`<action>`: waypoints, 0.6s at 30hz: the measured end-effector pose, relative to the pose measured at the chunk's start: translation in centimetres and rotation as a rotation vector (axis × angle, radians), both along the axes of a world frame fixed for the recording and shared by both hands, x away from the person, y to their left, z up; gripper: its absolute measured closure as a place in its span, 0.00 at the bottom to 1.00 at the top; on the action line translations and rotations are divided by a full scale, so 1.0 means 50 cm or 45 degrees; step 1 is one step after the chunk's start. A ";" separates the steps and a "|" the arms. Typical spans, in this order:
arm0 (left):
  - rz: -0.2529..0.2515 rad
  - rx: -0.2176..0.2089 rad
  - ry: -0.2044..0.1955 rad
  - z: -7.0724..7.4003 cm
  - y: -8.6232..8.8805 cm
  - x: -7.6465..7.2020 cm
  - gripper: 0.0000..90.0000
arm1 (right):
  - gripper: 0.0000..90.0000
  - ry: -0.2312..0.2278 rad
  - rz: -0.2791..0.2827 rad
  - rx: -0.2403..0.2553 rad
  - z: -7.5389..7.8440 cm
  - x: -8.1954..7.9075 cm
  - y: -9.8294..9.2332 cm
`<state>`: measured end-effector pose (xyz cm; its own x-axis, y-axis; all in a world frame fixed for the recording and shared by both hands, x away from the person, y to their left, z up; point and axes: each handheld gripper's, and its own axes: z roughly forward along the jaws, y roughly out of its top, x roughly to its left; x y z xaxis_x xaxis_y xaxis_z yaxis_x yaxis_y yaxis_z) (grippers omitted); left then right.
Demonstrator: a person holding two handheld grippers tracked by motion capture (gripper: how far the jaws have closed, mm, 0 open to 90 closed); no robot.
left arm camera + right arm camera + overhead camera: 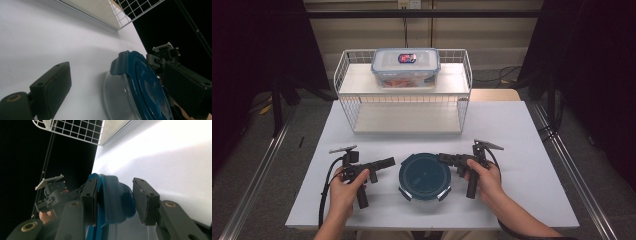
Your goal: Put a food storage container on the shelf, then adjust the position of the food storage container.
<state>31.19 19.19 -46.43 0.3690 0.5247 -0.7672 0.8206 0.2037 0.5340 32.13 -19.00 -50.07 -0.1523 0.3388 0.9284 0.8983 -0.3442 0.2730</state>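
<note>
I take the round clear container with the dark blue clip-on lid as my landmark; it sits on the white table, near the front edge and roughly central. My left gripper lies level just off its left rim, jaws spread wide with bare table between them and nothing held; in the left gripper view the lid's edge and one grey-blue latch sit between the two jaws, no pad touching. My right gripper comes in from the container's right rim. In the right gripper view its jaws straddle a lid latch: one pad sits against the lid's rim, the other stands just clear, so it is partly open without a firm hold. Behind the container stands a white wire two-tier shelf bearing a clear rectangular lidded box, with open table between.
</note>
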 end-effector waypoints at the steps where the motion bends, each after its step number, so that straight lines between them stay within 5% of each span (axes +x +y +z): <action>1: -0.009 0.006 -0.003 0.000 -0.002 0.001 0.10 | 0.64 0.014 -0.008 -0.004 0.002 -0.003 -0.003; 9: -0.048 -0.008 0.019 -0.008 -0.024 0.007 0.10 | 0.63 -0.012 -0.086 -0.028 0.003 -0.017 -0.007; 12: -0.045 -0.014 0.012 -0.004 -0.026 0.005 0.11 | 0.42 -0.037 -0.174 -0.059 0.009 -0.022 -0.007; 18: -0.052 -0.049 0.016 0.007 -0.032 -0.001 0.12 | 0.38 -0.082 -0.225 -0.085 0.021 -0.039 -0.039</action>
<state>31.16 17.60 -46.10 0.3799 0.4792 -0.7912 0.8353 0.1898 0.5160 30.19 -20.97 -49.02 -0.1435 0.4260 0.8933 0.8056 -0.4740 0.3554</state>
